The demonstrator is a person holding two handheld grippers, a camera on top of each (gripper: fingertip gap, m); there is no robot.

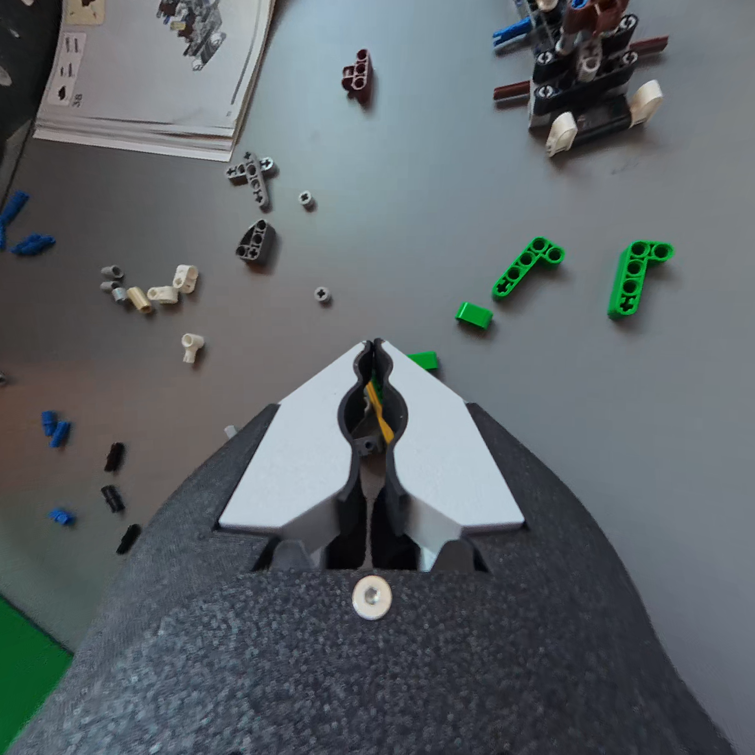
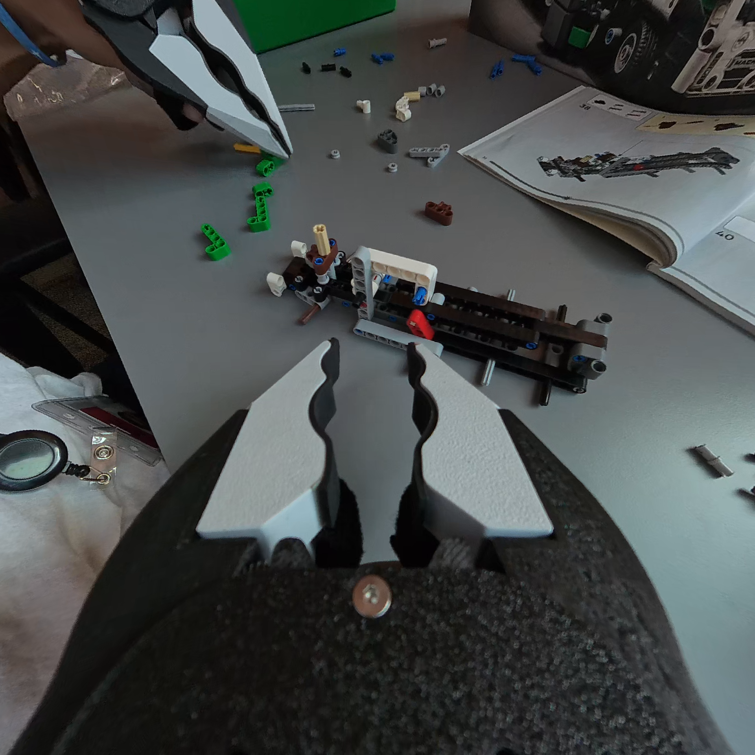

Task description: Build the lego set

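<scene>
The part-built chassis (image 2: pixel 470 322), black and brown beams with a white frame and a red piece, lies on the grey table just beyond my right gripper (image 2: pixel 372 347), which is open and empty. It also shows at the top right of the left wrist view (image 1: pixel 584 81). My left gripper (image 1: pixel 372 341) is shut, tips together and low over the table, with nothing visible between them. A small green piece (image 1: pixel 425 359) and a yellow axle (image 1: pixel 382 416) lie under it. The right wrist view shows this gripper (image 2: pixel 286 152) beside that green piece (image 2: pixel 265 165).
Two green L-beams (image 1: pixel 527 265) (image 1: pixel 637 278) and a short green beam (image 1: pixel 474 314) lie ahead to the right. There is a dark red piece (image 1: pixel 359 73), plus grey, tan, blue and black small parts to the left. An open instruction booklet (image 2: pixel 613 163) and a green box (image 2: pixel 314 20) are also there. The table edge (image 2: pixel 81 253) runs down the left. The grippers' ends are close to 25 centimeters from one another. Both grippers' tips are roughly 15 centimeters from the dark red piece (image 1: pixel 359 73). Look for it in the right wrist view (image 2: pixel 436 207) too.
</scene>
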